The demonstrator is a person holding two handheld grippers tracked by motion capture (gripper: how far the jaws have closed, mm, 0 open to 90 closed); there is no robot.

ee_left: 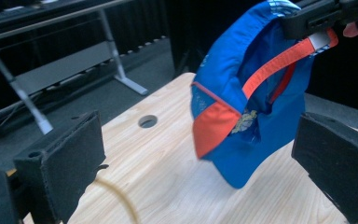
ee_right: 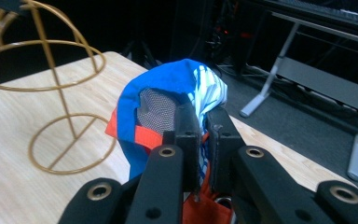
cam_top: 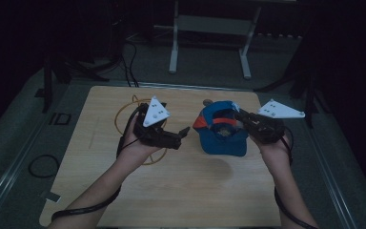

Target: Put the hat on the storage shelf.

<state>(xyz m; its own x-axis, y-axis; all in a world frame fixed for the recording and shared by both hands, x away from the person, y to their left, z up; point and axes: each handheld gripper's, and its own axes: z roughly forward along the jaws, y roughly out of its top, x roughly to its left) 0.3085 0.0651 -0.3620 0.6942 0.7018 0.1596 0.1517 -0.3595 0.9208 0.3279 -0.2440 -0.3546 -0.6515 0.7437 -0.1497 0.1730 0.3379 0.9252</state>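
A blue cap (cam_top: 221, 131) with an orange brim and orange strap hangs above the wooden table (cam_top: 181, 191), lifted by its back edge. My right gripper (cam_top: 238, 115) is shut on that edge; in the right gripper view its jaws (ee_right: 204, 126) pinch the blue and white fabric of the cap (ee_right: 168, 88). My left gripper (cam_top: 184, 133) is open, held just left of the cap and pointing at it. In the left gripper view its wide-apart pads (ee_left: 70, 154) frame the cap (ee_left: 242, 93), with nothing between them. The right gripper (ee_left: 307, 18) shows there at the cap's top.
A gold wire stand (cam_top: 120, 112) with round rings sits on the table behind my left hand, also in the right gripper view (ee_right: 51, 84). The table has a small round hole (ee_left: 148, 121). A metal frame (cam_top: 209, 24) stands on the floor beyond the table.
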